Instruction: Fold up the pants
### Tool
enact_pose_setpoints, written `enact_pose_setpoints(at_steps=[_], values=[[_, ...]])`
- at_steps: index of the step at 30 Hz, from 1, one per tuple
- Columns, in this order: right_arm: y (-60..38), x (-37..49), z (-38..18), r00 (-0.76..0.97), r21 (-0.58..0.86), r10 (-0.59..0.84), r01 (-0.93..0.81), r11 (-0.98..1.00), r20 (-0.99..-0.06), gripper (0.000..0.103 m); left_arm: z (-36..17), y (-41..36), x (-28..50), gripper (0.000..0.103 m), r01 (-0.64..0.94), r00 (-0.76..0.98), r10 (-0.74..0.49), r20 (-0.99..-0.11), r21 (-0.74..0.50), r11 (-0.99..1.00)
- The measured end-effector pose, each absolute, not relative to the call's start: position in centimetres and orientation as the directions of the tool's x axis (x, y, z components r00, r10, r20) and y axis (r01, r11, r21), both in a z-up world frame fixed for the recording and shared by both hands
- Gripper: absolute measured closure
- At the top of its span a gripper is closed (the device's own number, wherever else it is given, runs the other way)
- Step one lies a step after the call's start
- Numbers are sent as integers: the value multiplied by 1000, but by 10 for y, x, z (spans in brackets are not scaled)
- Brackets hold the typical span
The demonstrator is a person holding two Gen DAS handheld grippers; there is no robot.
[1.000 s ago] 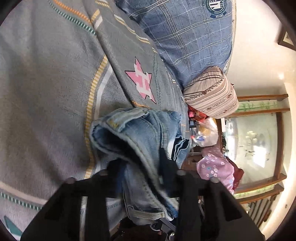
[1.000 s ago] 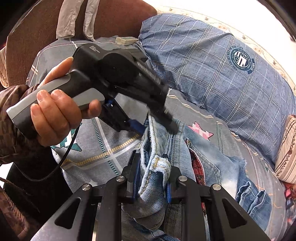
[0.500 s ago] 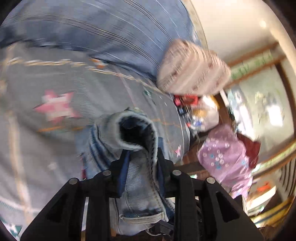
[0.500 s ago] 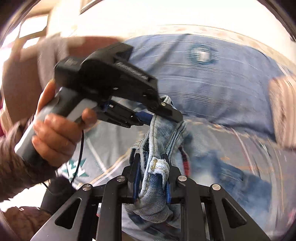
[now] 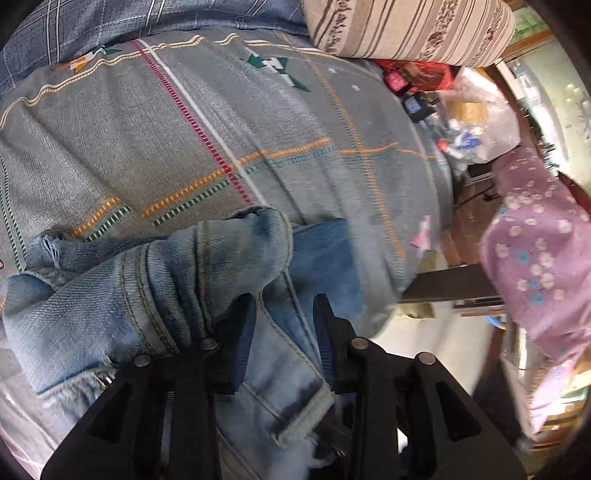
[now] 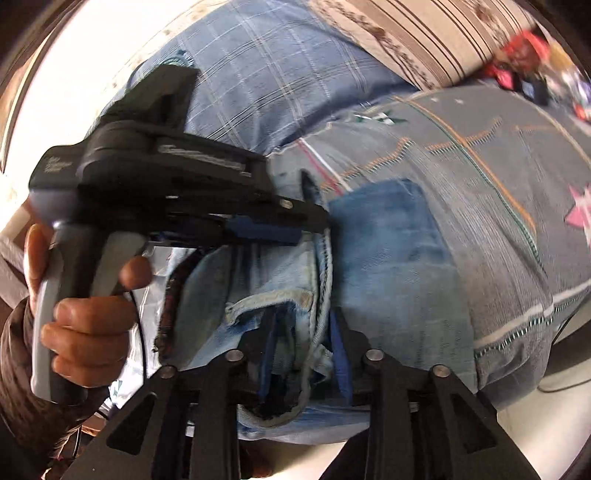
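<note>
Both tongs' jaws just widened, jeans (image 5: 155,280) between; right view alone shows left tongs (image 6: 314,218) and hand (image 6: 85,314); left tongs (image 5: 284,317) and right tongs (image 6: 303,339) grip: cannot tell

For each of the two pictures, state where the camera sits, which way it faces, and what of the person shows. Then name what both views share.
Left wrist: sits behind the left gripper, facing down at jeans on the bedspread; no body shows.
Right wrist: sits behind the right gripper, facing the jeans; a hand holding the left gripper shows.
Shared: jeans, bedspread, striped pillow.
</note>
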State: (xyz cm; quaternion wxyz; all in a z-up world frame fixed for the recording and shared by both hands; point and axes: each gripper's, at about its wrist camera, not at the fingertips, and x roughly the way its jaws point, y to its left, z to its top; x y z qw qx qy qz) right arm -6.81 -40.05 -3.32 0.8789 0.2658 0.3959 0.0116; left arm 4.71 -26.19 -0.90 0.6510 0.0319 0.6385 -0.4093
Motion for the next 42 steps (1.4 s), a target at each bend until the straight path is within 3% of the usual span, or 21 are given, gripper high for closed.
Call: enact_pose_setpoints(at_steps=[2, 3, 6, 7, 9, 13, 17, 22, 30, 42], values=[[-409, -73, -32, 698, 508, 259, 173, 843, -667, 61, 13, -251, 48, 73, 579, -161, -531, -832, -516, 632], [-411, -78, -31, 711, 526, 271, 163, 835, -649, 58, 29, -243, 47, 66, 600, -147, -552, -821, -518, 610], [-430, -104, -25, 772, 594, 283, 149, 791, -569, 45, 60, -220, 51, 31, 656, -57, -575, -816, -465, 595], [-436, -110, -24, 790, 617, 278, 155, 772, -547, 38, 67, -213, 53, 24, 674, -25, -571, -821, -435, 597], [-448, -116, -23, 810, 674, 302, 149, 724, -503, 31, 69, -201, 63, 23, 697, 4, -547, -837, -390, 601], [-446, -106, -35, 787, 752, 412, 96, 652, -459, 31, 45, -198, 85, 23, 641, -55, -528, -848, -435, 633], [-426, -87, -49, 734, 769, 484, 80, 635, -476, 31, 23, -223, 80, 23, 672, -122, -482, -868, -429, 603], [-416, -72, -50, 711, 789, 554, 0, 615, -433, 31, 26, -256, 63, 22, 811, -109, -411, -905, -320, 490], [-418, -61, -77, 679, 803, 567, 56, 594, -466, 32, 1, -281, 47, 22, 941, 32, -201, -979, -38, 336], [-408, -61, -77, 669, 784, 552, 76, 616, -498, 29, -9, -288, 42, 22, 940, 87, -245, -966, -2, 340]])
